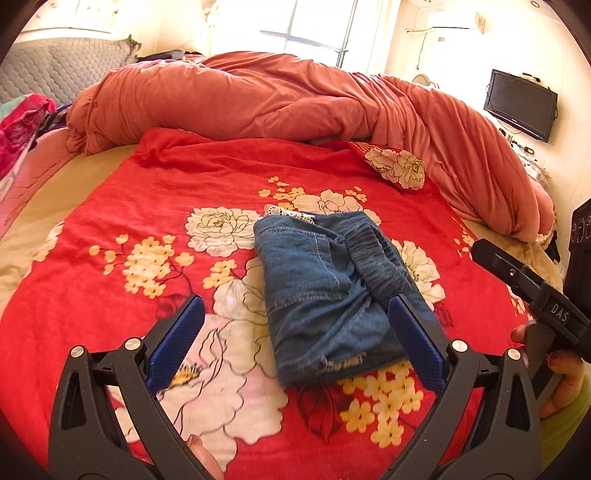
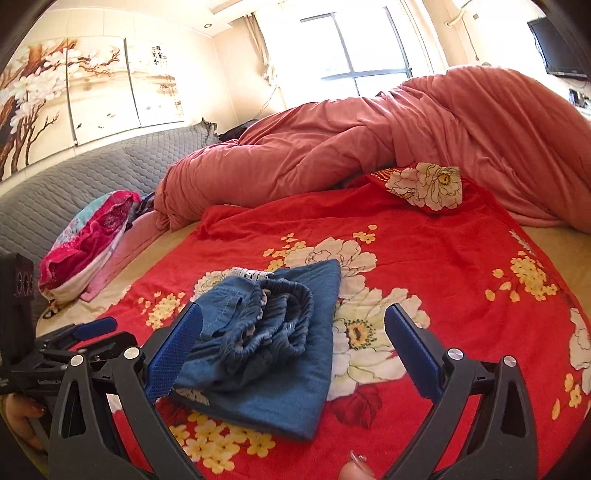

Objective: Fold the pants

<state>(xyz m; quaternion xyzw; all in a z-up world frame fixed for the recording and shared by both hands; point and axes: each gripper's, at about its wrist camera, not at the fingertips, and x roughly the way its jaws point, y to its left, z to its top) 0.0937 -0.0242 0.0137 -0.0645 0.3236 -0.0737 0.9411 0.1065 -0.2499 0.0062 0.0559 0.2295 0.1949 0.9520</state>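
Both views low, perhaps near pants [image 1: 325, 291]

Folded pants [image 1: 325, 291] lie on blanket [image 1: 147, 206], mid-bed. Bunched quilt [image 1: 280, 96] behind blanket, along far side. Pillows [image 2: 85, 236] left, against headboard [image 2: 74, 177]. Television [image 1: 521, 103] on wall, far right. Window [image 1: 314, 29] behind quilt.

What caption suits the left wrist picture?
Open left tool above folded jeans on a red flowered blanket.

The letters "DAS" stand in white on the black body of the right gripper [image 1: 480, 251] — calligraphy marks the wall painting [image 2: 157, 55] and small print the left gripper [image 2: 94, 328], both too small to read.
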